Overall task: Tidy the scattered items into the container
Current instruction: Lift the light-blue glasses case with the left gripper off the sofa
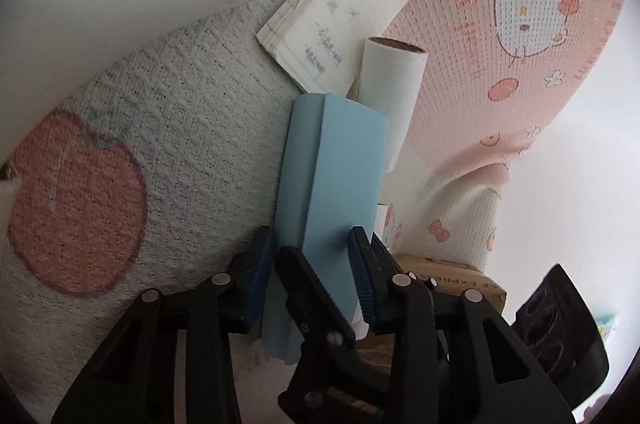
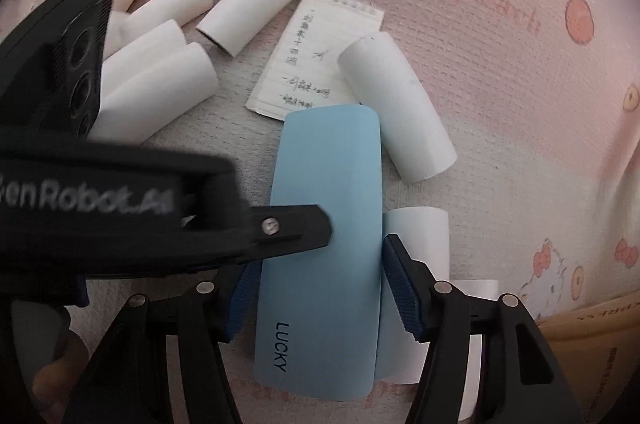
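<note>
On the far left a cluster of white paper rolls (image 2: 160, 84) lay loose on the cartoon-print cloth (image 2: 480, 4), untouched, so I judged the tidying to be at an early stage. My left gripper (image 1: 310, 264) reached in from that side and, in its own camera, its blue pads sat against both long sides of the blue LUCKY case (image 2: 324, 164), so I read it as clamped on the case near its close end. The case itself lay lengthwise in the middle of the cloth, its far end just overlapping a handwritten note sheet (image 2: 316, 64). My right gripper (image 2: 316, 288) straddled the same case from above. Its right pad met the case's edge, but the left one was half hidden under the other tool, so I could not tell whether it was pressing or merely flanking. Two grips on one smooth, slippery-looking case seemed one too many to me. I thought it better to let one hand carry it and keep the case level so it would not slide out. Another white roll (image 2: 400, 104) rested just beside the case on the right, and I meant to lift clear of it. The cardboard box (image 2: 588, 328) at the lower right looked like the container.
</note>
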Available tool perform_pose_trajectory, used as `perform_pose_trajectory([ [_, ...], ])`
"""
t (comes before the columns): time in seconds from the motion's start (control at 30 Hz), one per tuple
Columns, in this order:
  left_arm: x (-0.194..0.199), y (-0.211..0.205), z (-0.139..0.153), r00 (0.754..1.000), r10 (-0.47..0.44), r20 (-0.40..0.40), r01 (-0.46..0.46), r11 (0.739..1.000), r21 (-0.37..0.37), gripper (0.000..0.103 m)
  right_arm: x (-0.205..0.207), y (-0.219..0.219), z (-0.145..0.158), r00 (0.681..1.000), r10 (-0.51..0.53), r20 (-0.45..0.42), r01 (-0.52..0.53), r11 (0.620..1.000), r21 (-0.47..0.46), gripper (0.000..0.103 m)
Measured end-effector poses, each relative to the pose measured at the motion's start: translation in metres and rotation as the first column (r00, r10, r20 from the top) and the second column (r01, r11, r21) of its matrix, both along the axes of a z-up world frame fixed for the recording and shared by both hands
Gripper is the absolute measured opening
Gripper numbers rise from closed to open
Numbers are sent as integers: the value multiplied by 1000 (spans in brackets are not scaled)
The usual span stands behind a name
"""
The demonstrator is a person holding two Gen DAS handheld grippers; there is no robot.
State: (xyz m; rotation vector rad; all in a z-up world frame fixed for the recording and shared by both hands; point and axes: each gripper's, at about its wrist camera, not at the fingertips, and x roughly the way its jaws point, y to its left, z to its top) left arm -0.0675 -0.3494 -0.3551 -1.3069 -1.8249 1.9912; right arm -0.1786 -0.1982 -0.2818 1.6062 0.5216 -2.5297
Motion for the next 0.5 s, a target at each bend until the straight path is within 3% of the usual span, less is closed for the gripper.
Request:
perform_pose_trajectory([
  [0.13, 4, -5, 6, 1000, 11, 23, -11, 1000, -14, 40, 1, 2, 4, 1000, 2, 15, -1, 999, -45, 58],
  [0.3, 19, -13, 17, 998, -3, 55, 9, 995, -99, 40, -4, 10, 1, 992, -20, 126, 53, 963, -263, 58],
  [0.5, 14, -23, 10, 999, 19, 47, -16, 998, -58, 46, -5, 7, -3, 982, -78, 173, 118, 965, -236, 60],
])
